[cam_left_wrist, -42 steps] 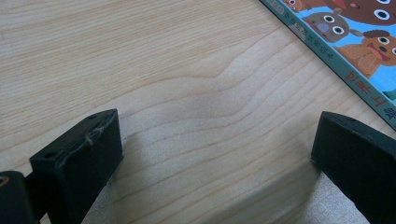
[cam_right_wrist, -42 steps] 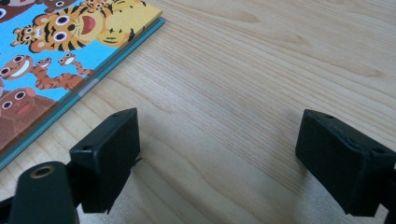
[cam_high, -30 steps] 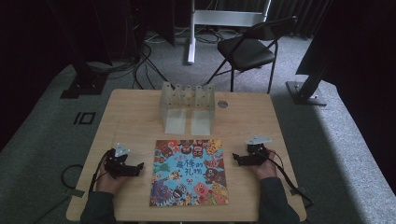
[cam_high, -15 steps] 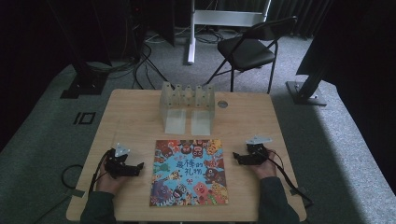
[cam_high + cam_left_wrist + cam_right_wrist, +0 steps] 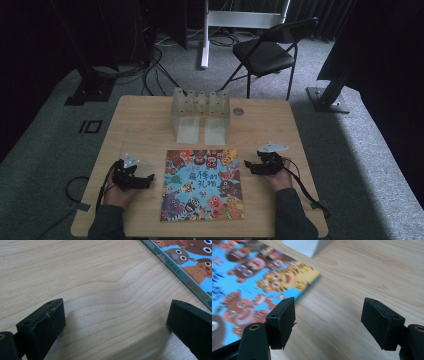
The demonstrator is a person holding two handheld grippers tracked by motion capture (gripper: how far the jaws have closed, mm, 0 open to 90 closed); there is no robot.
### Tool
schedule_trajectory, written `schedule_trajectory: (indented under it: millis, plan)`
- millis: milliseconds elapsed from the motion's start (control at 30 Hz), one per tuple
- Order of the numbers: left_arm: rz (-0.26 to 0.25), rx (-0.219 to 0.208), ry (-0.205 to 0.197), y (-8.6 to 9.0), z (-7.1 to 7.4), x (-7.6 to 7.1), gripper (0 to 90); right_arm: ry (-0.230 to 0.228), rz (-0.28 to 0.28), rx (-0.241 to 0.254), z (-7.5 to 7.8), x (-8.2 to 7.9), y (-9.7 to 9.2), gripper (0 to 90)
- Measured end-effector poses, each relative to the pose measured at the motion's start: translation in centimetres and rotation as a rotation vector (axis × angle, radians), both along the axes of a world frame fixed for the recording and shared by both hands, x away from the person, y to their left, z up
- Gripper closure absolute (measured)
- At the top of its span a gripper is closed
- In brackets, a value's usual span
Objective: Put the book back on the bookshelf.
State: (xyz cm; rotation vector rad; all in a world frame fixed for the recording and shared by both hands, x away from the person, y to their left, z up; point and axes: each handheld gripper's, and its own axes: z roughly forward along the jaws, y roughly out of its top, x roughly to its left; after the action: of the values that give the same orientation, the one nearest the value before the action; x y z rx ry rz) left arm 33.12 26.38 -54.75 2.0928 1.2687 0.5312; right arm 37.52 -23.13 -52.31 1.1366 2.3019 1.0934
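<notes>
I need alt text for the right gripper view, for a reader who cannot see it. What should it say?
Two black jaws of the right gripper stand open with nothing between them, and have just been closing, above a wooden table. A colourful picture book lies at the left, its corner near the left jaw.

On the tabletop (image 5: 140, 130) lies 1 picture book (image 5: 202, 185) near the person, in the middle. At the far edge stands 1 clear rack (image 5: 200, 105), with 2 white sloped panels (image 5: 189, 131) in front of it, and 1 small round disc (image 5: 238, 112) lies to its right. 2 tools rest on the tabletop: 1 left tool (image 5: 148, 178) and 1 right tool (image 5: 247, 165). On the floor beyond stands 1 black folding chair (image 5: 267, 52).
</notes>
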Motion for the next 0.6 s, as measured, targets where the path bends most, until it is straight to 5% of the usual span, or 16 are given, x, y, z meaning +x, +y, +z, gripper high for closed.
schedule_trajectory:
  millis: [600]
  plan:
    - [0.003,-0.002,0.000,-0.1,0.0,0.0,2.0,-0.034,0.097,-0.035,1.5,0.4,3.7,27.0]
